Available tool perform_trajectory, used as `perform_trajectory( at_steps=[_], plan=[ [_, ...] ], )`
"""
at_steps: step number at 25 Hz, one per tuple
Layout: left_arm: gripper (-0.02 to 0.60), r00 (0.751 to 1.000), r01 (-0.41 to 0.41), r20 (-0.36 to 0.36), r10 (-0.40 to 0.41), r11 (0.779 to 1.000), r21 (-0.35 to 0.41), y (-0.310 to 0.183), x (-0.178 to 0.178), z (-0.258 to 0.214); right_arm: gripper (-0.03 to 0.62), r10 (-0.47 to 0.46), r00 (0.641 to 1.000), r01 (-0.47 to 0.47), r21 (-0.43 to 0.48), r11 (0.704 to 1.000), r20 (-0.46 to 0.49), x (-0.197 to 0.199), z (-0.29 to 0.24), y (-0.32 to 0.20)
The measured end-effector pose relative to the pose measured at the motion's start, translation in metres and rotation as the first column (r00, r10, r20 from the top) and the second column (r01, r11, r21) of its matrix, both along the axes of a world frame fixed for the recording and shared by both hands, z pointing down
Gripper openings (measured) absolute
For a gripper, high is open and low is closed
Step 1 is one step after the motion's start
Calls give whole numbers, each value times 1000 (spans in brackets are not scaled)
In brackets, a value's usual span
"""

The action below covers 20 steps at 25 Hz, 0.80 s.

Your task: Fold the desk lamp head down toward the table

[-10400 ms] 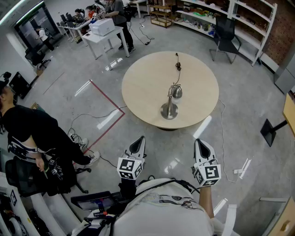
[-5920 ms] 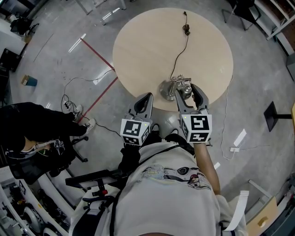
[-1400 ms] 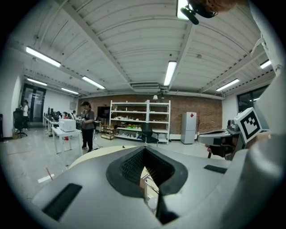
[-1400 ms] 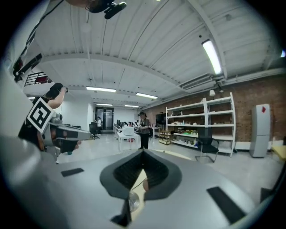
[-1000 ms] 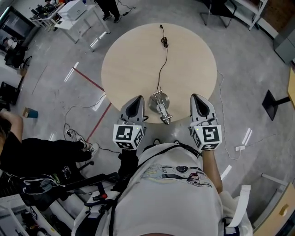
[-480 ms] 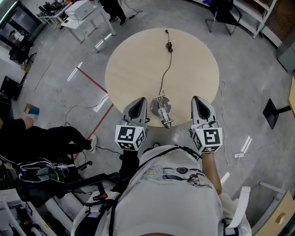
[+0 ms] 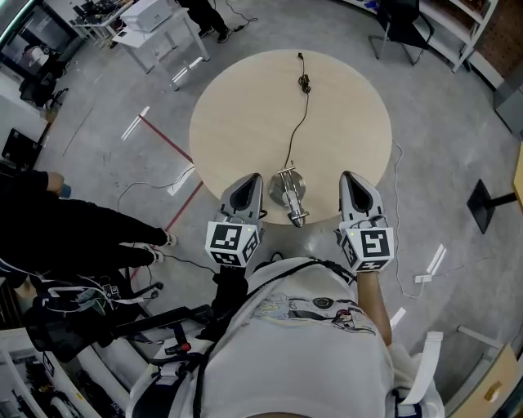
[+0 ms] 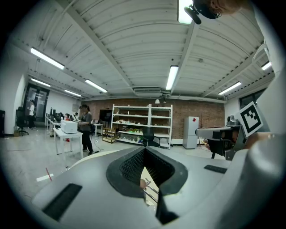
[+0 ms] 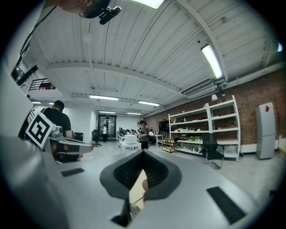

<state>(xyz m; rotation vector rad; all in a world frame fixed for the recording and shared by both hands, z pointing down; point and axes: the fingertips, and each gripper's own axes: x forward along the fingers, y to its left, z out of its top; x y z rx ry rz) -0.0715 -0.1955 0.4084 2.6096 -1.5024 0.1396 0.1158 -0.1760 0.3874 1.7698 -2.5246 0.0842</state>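
Note:
The silver desk lamp (image 7: 287,189) stands on its round base near the front edge of the round wooden table (image 7: 245,114). Its arm and head (image 7: 298,218) lie folded low, pointing toward me over the table's rim. My left gripper (image 7: 252,178) hovers just left of the lamp, shut with nothing in it. My right gripper (image 7: 349,175) hovers to the lamp's right, also shut with nothing in it. In the left gripper view the closed gripper (image 8: 145,149) frames a sliver of the lamp's rods (image 8: 151,193). In the right gripper view the closed gripper (image 9: 143,152) shows a bit of table (image 9: 137,188).
The lamp's black cord (image 7: 299,106) runs across the table to its far edge. A person in black (image 7: 57,229) sits at the left by a chair. White desks (image 7: 151,20) stand at the back left, shelves and a chair (image 7: 404,28) at the back right.
The lamp, upright earlier with my right gripper at its head, now lies folded low. Over the last second both grippers stayed beside it; the person at left leaned further in.

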Motion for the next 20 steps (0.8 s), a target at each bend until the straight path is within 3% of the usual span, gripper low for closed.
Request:
perform_trajectory(
  at_steps=[20],
  plan=[
    [3, 1000, -3, 3, 3, 1000, -20, 1, -3, 10, 5, 5, 1000, -5, -27, 1000, -15, -2, 13, 1]
  ],
)
